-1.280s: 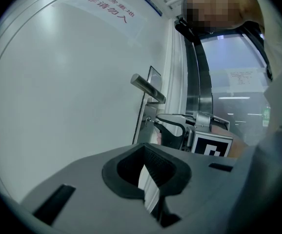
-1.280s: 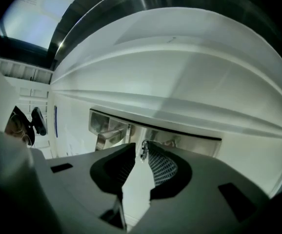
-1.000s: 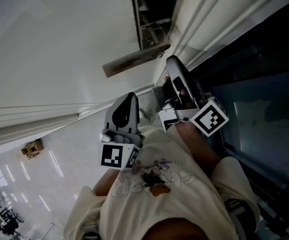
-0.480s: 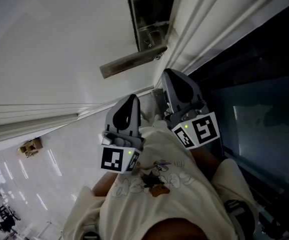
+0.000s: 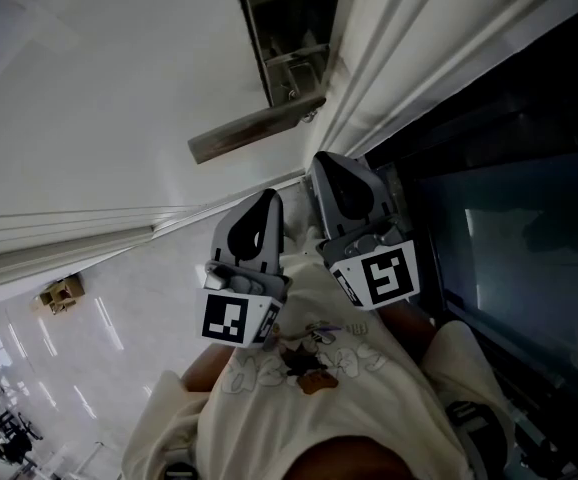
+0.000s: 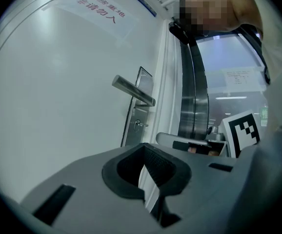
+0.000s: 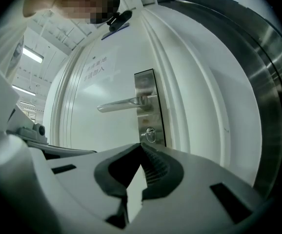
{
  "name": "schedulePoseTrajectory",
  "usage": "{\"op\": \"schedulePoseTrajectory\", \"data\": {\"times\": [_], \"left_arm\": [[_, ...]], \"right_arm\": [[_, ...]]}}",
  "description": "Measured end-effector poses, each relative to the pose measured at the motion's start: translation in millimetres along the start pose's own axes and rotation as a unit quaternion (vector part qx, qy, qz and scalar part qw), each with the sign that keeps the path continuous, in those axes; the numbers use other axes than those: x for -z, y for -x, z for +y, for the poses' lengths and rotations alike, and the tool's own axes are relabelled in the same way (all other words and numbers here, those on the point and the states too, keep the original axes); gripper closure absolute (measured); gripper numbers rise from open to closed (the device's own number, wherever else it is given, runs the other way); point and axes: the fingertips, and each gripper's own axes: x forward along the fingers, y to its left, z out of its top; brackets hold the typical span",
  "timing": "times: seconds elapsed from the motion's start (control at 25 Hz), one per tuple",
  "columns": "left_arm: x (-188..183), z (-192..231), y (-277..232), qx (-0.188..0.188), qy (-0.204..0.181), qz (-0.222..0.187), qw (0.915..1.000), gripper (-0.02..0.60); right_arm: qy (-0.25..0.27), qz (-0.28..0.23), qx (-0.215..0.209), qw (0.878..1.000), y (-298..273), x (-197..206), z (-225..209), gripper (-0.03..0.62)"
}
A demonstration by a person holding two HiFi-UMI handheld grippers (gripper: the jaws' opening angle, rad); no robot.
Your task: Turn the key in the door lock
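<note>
The white door (image 5: pixel 119 88) carries a steel lock plate (image 5: pixel 291 28) with a lever handle (image 5: pixel 254 133). A small key (image 7: pixel 150 134) sticks out of the lock below the handle; it also shows in the left gripper view as the key (image 6: pixel 140 125). My right gripper (image 5: pixel 324 163) points at the door a short way from the plate, jaws shut with nothing between them. My left gripper (image 5: pixel 264 196) hangs beside it, further from the lock, its pads closed together and holding nothing. Neither gripper touches the key.
White door-frame mouldings (image 5: pixel 389 68) run along the lock side, with a dark glass panel (image 5: pixel 509 238) beyond them. A sign with red print (image 6: pixel 99 11) hangs high on the door. Cream sleeves (image 5: pixel 309 388) fill the lower head view, with shiny floor tiles (image 5: pixel 69 348) at lower left.
My right gripper has rolled from lying on its side to upright, its jaws have shut, and it has shifted a little left. The left gripper has stayed put.
</note>
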Motion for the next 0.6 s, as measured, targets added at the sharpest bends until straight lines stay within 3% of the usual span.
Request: {"op": "schedulePoseTrajectory", "data": {"times": [0.6], "left_arm": [[-1.2, 0.6, -6.4, 0.002, -0.004, 0.000, 1.0000, 0.577]], "right_arm": [[0.000, -0.001, -0.010, 1.000, -4.5, -0.4, -0.4, 0.588]]}}
